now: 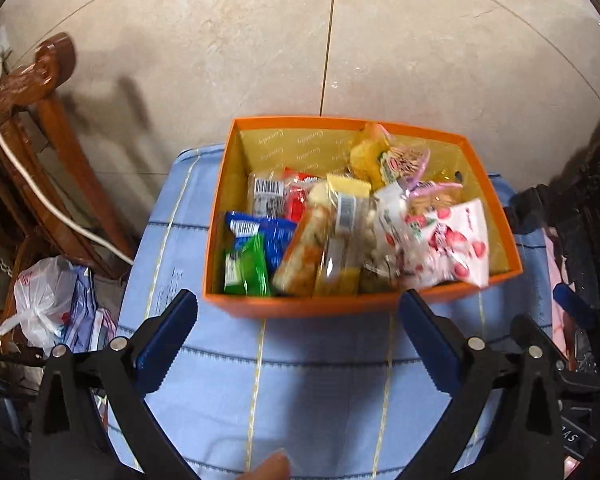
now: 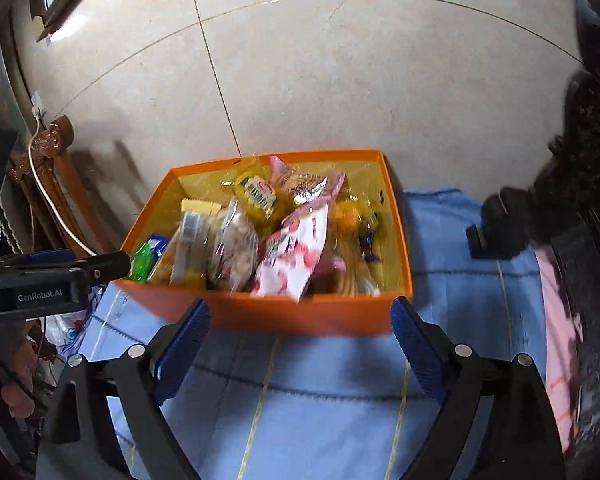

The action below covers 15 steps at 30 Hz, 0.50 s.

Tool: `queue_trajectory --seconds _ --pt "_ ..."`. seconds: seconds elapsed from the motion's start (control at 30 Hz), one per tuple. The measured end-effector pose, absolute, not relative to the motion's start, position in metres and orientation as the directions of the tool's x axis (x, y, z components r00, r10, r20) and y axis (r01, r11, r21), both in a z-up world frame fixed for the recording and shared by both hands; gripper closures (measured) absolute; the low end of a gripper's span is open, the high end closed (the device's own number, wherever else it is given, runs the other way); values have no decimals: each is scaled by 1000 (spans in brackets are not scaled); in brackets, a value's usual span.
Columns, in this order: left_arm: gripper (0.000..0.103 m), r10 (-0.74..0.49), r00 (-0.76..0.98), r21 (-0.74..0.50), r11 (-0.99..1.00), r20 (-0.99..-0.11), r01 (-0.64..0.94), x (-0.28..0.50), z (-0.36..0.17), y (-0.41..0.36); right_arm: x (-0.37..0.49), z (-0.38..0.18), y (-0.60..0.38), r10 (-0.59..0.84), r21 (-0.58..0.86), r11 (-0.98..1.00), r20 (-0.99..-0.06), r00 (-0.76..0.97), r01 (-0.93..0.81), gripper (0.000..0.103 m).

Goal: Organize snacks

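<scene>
An orange box [image 1: 340, 305] [image 2: 260, 316] sits on a blue cloth [image 1: 320, 392] [image 2: 332, 400] and holds several snack packets. Among them are a white packet with red strawberries [image 1: 456, 248] [image 2: 292, 256], a green packet [image 1: 248, 266], a blue packet [image 1: 268, 232] and a yellow packet [image 2: 256, 194]. My left gripper [image 1: 298, 304] stands open just in front of the box's near wall, nothing between its blue pads. My right gripper [image 2: 300, 308] is also open and empty, at the same near wall. The left gripper's black body [image 2: 60, 276] shows at the box's left side.
A wooden chair [image 1: 40, 92] with a white cable [image 1: 32, 184] stands on the left, with a white plastic bag [image 1: 44, 300] below it. Beige tile floor [image 1: 420, 40] lies beyond the box. A pink cloth [image 2: 560, 340] and dark clutter [image 2: 500, 224] border the right side.
</scene>
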<state>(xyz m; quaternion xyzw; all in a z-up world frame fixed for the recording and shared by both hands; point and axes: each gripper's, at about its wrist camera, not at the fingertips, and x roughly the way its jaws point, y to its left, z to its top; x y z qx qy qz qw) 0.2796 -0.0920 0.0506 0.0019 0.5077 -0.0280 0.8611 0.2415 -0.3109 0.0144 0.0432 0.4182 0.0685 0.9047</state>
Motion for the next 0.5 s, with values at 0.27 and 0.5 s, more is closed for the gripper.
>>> queue_trajectory --seconds 0.27,0.5 --pt "4 -39 490 -35 999 -871 16 237 62 -83 199 32 -301 149 113 989 -738 658 -96 11" --pt "4 -59 513 -57 998 -857 21 205 84 -79 179 49 -293 117 85 993 -727 676 -80 11"
